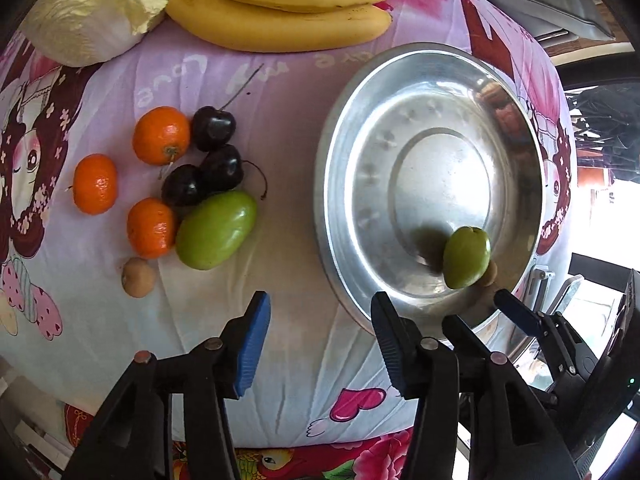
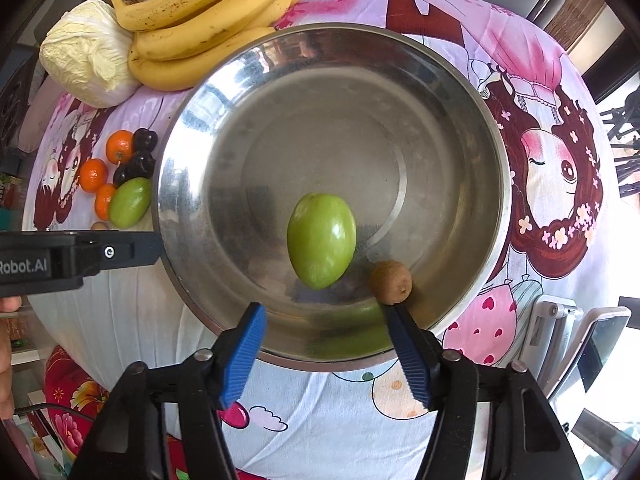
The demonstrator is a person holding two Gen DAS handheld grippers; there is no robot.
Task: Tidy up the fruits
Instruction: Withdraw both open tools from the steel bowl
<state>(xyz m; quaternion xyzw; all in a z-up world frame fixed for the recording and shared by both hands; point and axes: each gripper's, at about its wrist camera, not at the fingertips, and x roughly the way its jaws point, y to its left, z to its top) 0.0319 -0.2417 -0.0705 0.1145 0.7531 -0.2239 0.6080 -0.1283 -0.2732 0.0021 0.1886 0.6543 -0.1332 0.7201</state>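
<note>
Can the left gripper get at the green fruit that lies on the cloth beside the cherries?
Probably yes. The left gripper is open and empty, and the green fruit lies uncovered on the cloth, though the cherries touch it.

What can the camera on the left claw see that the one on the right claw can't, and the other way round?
Only the left view shows the right claw from outside, open above the metal bowl, and all three dark cherries clearly.

Only the right view shows the small brown fruit in the bowl clearly, the whole cabbage, and the left claw's black body edge-on.

Both show the bananas, the green fruit in the bowl, another green fruit on the cloth and three small oranges.
</note>
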